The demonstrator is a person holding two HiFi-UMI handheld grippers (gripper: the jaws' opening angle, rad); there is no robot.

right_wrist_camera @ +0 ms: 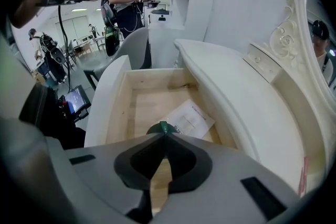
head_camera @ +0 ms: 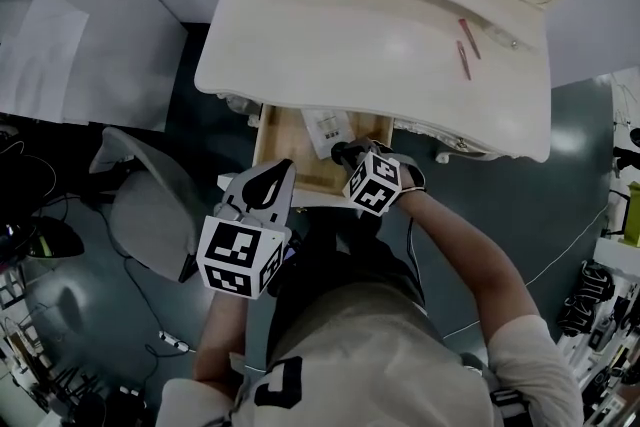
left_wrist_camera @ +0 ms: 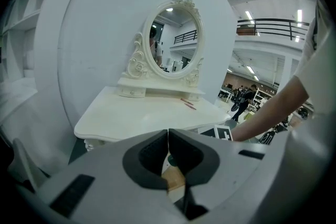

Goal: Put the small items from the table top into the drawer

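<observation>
One claw, the left claw (left_wrist_camera: 168,135), is pressed together with nothing in it. The right claw (right_wrist_camera: 163,131) pinches a small green thing (right_wrist_camera: 161,127) just over the open drawer (right_wrist_camera: 118,97), which has a paper (right_wrist_camera: 190,119) inside. It is best to go lower, then let go softly. Farther off, two red sticks (head_camera: 467,46) lie on the bench (head_camera: 380,40).

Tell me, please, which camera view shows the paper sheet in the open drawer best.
The right gripper view: it looks into the drawer, where the paper sheet lies flat and almost wholly visible. In the head view the right gripper covers part of it. In the left gripper view I cannot make it out.
</observation>
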